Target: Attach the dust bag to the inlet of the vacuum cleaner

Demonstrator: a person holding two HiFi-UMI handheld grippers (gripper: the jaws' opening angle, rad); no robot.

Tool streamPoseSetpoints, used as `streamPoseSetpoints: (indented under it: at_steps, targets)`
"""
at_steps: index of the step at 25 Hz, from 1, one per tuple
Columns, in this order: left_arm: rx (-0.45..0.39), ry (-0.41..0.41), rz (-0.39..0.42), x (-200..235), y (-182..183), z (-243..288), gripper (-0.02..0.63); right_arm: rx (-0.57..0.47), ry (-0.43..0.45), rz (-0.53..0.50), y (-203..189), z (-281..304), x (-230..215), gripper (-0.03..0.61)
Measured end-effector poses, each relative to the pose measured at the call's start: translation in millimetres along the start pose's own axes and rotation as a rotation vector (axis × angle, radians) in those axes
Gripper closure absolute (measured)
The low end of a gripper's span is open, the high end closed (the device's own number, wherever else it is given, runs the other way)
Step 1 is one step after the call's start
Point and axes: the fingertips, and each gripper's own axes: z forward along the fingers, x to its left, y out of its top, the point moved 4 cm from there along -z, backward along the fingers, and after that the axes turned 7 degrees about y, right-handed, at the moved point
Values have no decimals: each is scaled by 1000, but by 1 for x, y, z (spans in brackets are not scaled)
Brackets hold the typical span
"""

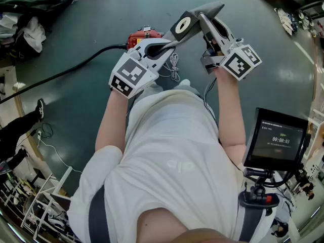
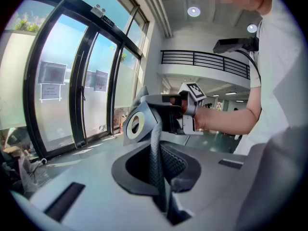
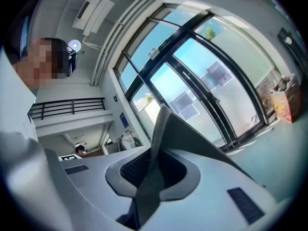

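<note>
I hold a grey dust bag [image 1: 205,11] up in the air between both grippers. Its card collar [image 1: 183,25] with a round hole faces the head camera. My left gripper [image 1: 171,43] is shut on a dark edge of the bag [image 2: 155,153] just below the collar [image 2: 136,124]. My right gripper [image 1: 206,22] is shut on the bag's grey fabric [image 3: 192,134], a fold of it running up between the pads. The red vacuum cleaner [image 1: 142,36] stands on the floor below the left gripper, partly hidden by it.
A black hose [image 1: 66,71] runs left from the vacuum cleaner across the dark floor. A white cord [image 1: 174,65] lies beside it. A screen [image 1: 276,140] on a rig hangs at my right. Clutter [image 1: 30,14] lies at the upper left; shelving [image 1: 35,201] stands at the lower left.
</note>
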Motion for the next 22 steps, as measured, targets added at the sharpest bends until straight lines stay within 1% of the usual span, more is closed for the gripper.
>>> streamPoseSetpoints:
  at_steps: [2, 3, 5, 6, 7, 9, 10, 11, 12, 13, 14, 15, 16, 17, 18, 20, 21, 22]
  targets:
    - [37, 4, 34, 1, -13, 2, 597, 60, 57, 29, -16, -1, -10, 533]
    - [52, 9, 38, 3, -20, 2, 597, 89, 93, 55, -24, -2, -15, 521]
    - [67, 22, 6, 10, -34, -2, 597, 149, 199, 134, -37, -5, -21, 480]
    - [63, 24, -24, 13, -41, -6, 597, 187, 268, 172, -43, -7, -22, 462]
    - [56, 23, -58, 15, -47, -11, 597, 240, 334, 198, -48, -10, -23, 459]
    - [56, 44, -124, 16, -56, -17, 597, 381, 440, 192, -55, -16, -26, 457]
    - [72, 69, -139, 19, -57, -18, 597, 442, 483, 169, -56, -19, -28, 457]
    - [107, 87, -125, 26, -55, -20, 597, 463, 509, 150, -55, -22, -31, 457]
    - [163, 74, -66, 42, -50, -23, 597, 417, 501, 146, -58, -25, -32, 457]
    - [233, 23, 33, 63, -42, -28, 597, 310, 455, 153, -65, -29, -30, 457]
    - [291, -40, 134, 82, -34, -30, 597, 196, 389, 156, -68, -34, -30, 457]
    - [320, -80, 203, 92, -27, -25, 597, 131, 332, 132, -64, -39, -34, 457]
    - [331, -85, 241, 95, -25, -17, 597, 131, 295, 68, -53, -43, -40, 457]
    - [337, -64, 262, 97, -27, -9, 597, 183, 274, -43, -40, -42, -45, 457]
    - [344, -32, 278, 99, -31, -4, 598, 263, 259, -192, -30, -38, -47, 457]
    - [344, 21, 316, 109, -33, 5, 597, 424, 223, -529, -16, -22, -50, 457]
    - [341, 32, 342, 114, -28, 11, 597, 477, 192, -672, -11, -14, -52, 457]
    - [340, 31, 370, 117, -21, 19, 597, 511, 159, -781, -8, -10, -54, 457]
